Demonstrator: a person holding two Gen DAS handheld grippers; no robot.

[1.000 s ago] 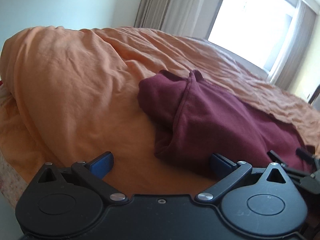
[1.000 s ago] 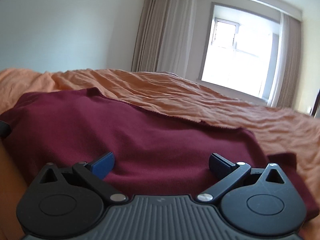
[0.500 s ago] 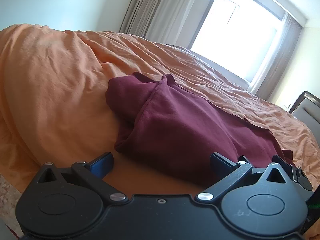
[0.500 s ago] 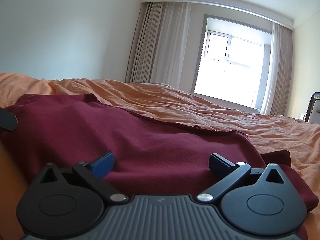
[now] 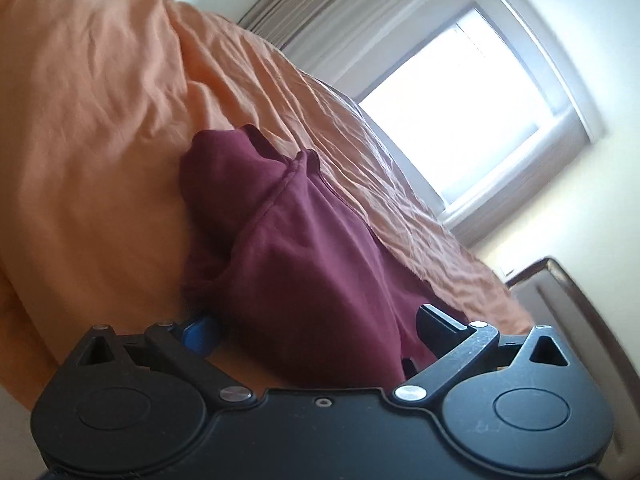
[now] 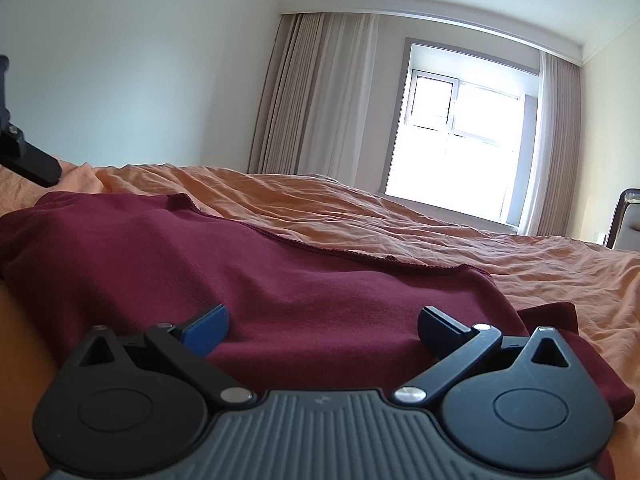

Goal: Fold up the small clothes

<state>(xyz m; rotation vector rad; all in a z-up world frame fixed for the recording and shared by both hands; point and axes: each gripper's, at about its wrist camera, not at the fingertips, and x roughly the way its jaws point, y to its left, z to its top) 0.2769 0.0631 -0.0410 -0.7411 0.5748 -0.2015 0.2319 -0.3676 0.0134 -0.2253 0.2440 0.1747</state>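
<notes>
A dark red garment (image 5: 304,248) lies bunched on the orange bed cover (image 5: 100,120), with a seamed fold running up its middle. My left gripper (image 5: 316,322) is open and tilted, and the garment's near edge sits between its blue fingers (image 5: 200,330) without being pinched. In the right wrist view the same garment (image 6: 200,264) spreads wide and flat. My right gripper (image 6: 324,320) hovers open low over its near part, with cloth lying between the fingers. A black part of the left gripper (image 6: 24,156) shows at the far left.
The orange cover (image 6: 440,236) is wrinkled and rises into a mound at the left. A bright window (image 6: 460,140) with pale curtains (image 6: 320,96) is behind the bed. A dark-framed piece of furniture (image 6: 626,216) stands at the right edge.
My left gripper has rolled sideways and moved in, so the garment's near edge now lies between its fingers. The right gripper has pitched up slightly and stayed open over the cloth.
</notes>
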